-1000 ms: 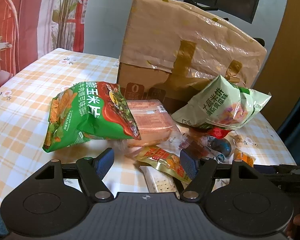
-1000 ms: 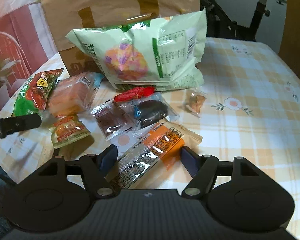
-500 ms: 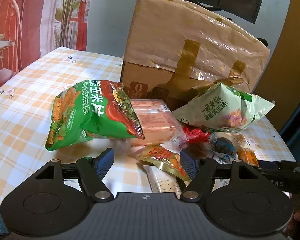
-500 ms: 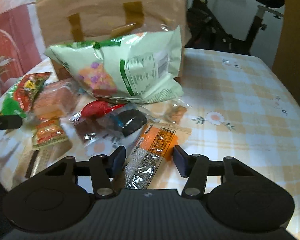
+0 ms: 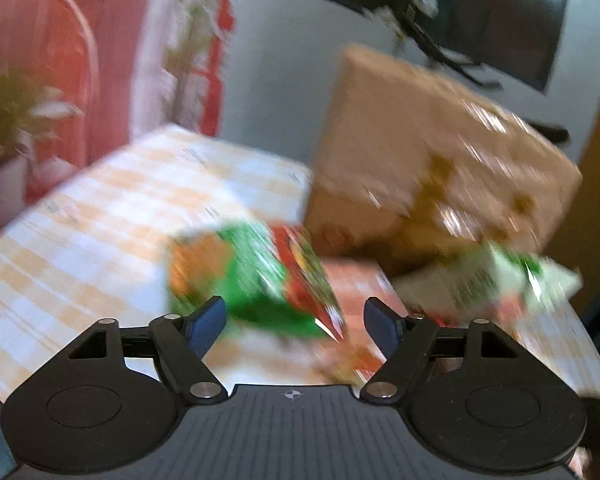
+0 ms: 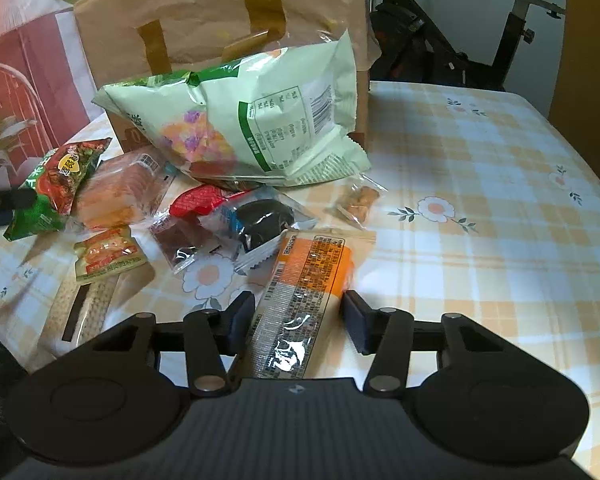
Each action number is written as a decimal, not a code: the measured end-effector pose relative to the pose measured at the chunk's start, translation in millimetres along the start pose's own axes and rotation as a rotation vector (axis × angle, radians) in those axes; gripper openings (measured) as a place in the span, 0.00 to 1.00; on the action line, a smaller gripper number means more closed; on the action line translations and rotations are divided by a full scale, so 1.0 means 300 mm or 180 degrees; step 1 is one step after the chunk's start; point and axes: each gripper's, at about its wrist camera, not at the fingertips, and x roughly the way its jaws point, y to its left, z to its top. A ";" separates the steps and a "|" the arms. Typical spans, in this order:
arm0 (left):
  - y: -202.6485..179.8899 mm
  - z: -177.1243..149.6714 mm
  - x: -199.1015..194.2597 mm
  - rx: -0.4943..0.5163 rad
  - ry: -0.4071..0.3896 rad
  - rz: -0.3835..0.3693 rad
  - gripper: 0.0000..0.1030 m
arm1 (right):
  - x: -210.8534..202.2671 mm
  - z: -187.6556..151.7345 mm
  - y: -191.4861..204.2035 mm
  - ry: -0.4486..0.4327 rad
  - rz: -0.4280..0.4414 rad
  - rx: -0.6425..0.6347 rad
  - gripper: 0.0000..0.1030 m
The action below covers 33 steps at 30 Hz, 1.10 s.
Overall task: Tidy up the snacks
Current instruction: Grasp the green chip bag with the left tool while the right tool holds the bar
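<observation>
Checked cloth covers the desk (image 6: 480,184), with a brown paper bag (image 6: 220,12) at its rear. Right gripper (image 6: 296,316) jaws are closing around the orange wrapper (image 6: 308,280), pads not yet pressing. Left gripper (image 5: 296,318) is opening, empty, near the green chip bag (image 5: 252,280).

Heavy left-view motion blur (right sharp)

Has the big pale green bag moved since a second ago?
Yes. In the right wrist view the pale green bag now leans higher against the paper bag, its top corner tipped up more, while the checked tablecloth stays put.
</observation>
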 end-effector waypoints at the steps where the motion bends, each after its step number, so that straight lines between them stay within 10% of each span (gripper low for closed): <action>1: 0.017 0.020 0.003 -0.0048 -0.0061 0.0064 0.85 | -0.001 -0.001 -0.001 -0.0005 0.0004 0.0002 0.50; 16: 0.041 0.071 0.265 0.0031 0.0273 0.0345 0.88 | 0.004 -0.006 0.002 -0.0037 0.0000 -0.0028 0.50; 33: -0.003 0.041 0.049 0.0168 -0.0055 0.0154 0.75 | 0.007 -0.006 -0.003 -0.0060 0.0005 -0.0002 0.50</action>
